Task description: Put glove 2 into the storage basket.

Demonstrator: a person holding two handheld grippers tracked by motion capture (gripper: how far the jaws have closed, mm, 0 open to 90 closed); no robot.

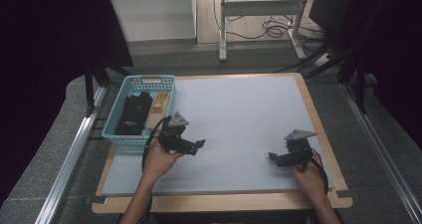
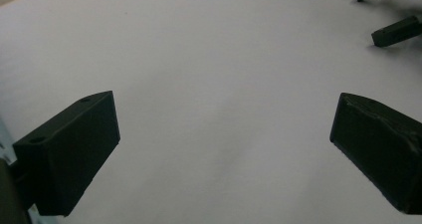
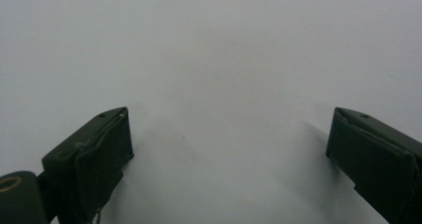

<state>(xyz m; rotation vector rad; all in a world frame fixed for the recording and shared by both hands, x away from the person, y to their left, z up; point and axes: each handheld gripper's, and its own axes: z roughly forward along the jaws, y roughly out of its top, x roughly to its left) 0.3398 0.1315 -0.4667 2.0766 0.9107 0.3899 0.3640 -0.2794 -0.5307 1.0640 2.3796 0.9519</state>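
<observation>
Looking down from the high view, a turquoise basket (image 1: 113, 129) at the counter's (image 1: 239, 109) left edge holds a black fabric item (image 1: 132, 115), likely soft and light; pinch a raised fold. Left hand-held gripper (image 1: 198, 145) hovers just beside it. Left gripper view: jaws spread, empty. Right gripper view: right hand-held gripper (image 3: 229, 149) spread, empty.

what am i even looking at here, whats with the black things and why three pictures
A person sits at a table holding a hand-held two-jaw gripper in each hand: the left gripper and the right gripper. The high view looks down from above. The other two come from cameras riding on each gripper, so the black blocks at the bottom are its own jaws, spread wide over the bare white surface. Neither holds anything. A turquoise basket at the table's left edge holds something black and tan pieces.
</observation>
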